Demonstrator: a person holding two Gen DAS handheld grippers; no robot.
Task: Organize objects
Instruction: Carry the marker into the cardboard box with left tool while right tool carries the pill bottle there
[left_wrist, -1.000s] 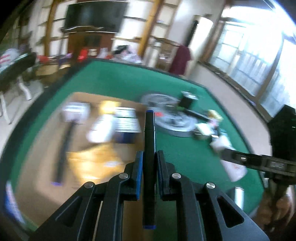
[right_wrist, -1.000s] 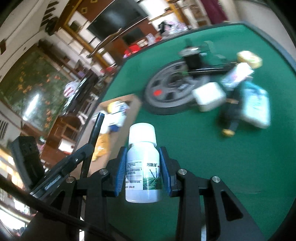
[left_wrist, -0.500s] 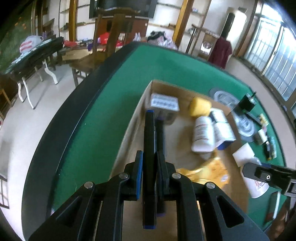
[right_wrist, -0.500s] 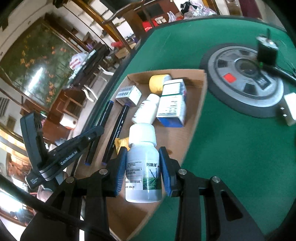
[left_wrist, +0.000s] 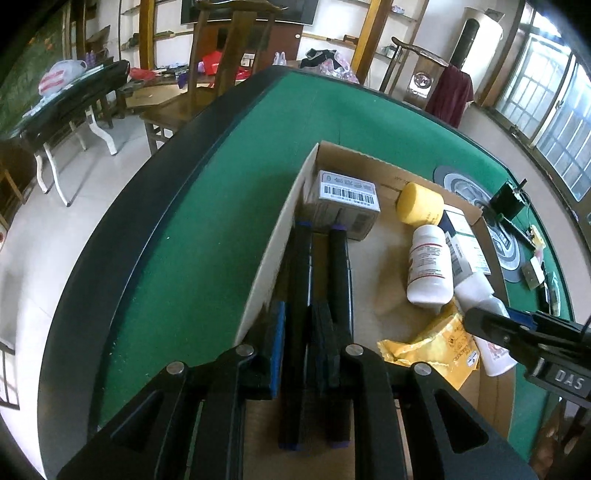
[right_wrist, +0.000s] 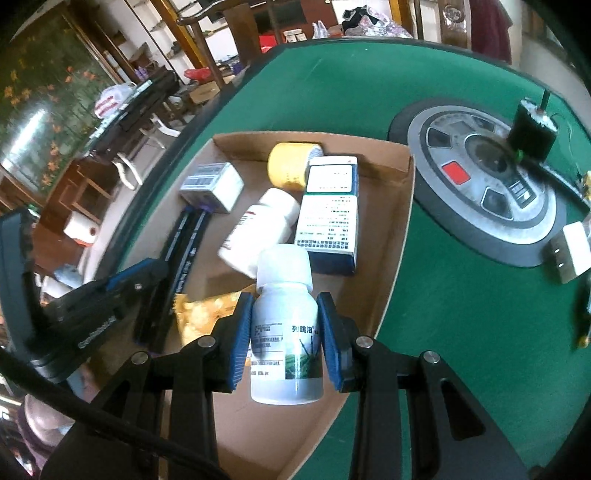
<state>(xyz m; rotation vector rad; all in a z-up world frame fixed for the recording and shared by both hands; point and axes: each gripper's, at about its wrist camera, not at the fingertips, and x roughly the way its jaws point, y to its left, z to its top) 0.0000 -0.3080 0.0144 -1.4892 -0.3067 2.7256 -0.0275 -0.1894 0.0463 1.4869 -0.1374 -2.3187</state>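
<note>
**Left side.** The left gripper (left_wrist: 299, 317) is closed on a long black marker with blue end caps (left_wrist: 299, 266). The marker is low inside the shallow brown cardboard tray (left_wrist: 273, 236), close along the tray's left wall. Its long axis runs straight ahead along the fingers. The far cap is at, or touching, the small grey box with a barcode label (left_wrist: 345, 199). A second black marker (left_wrist: 339, 273) lies parallel just to its right. Whether the held marker already rests on the tray floor cannot be told.

**Right side.** The right gripper (right_wrist: 284, 325) is clamped on the body of a white plastic bottle with a white cap and green label (right_wrist: 284, 347). The cap points away along the fingers. The bottle is held over the near part of the tray, above the crumpled yellow packet (right_wrist: 207, 314) and bare cardboard.

**Tray contents further in.**
- A white pill bottle on its side (right_wrist: 258, 229).
- A blue-and-white carton (right_wrist: 330, 210).
- A yellow roll (right_wrist: 291, 166).

**Judgement, governing relation.**
- The marker is aligned with its neighbour and is nearer to being set down, so only a release is thought to be needed there.
- For the bottle, free floor lies directly below and towards the near right wall, while the pill bottle and carton crowd the space ahead of the cap.
- A straight descent is therefore favoured over a forward reach.
- The two grippers stand close together over the tray, so contact between them is a risk.
</note>
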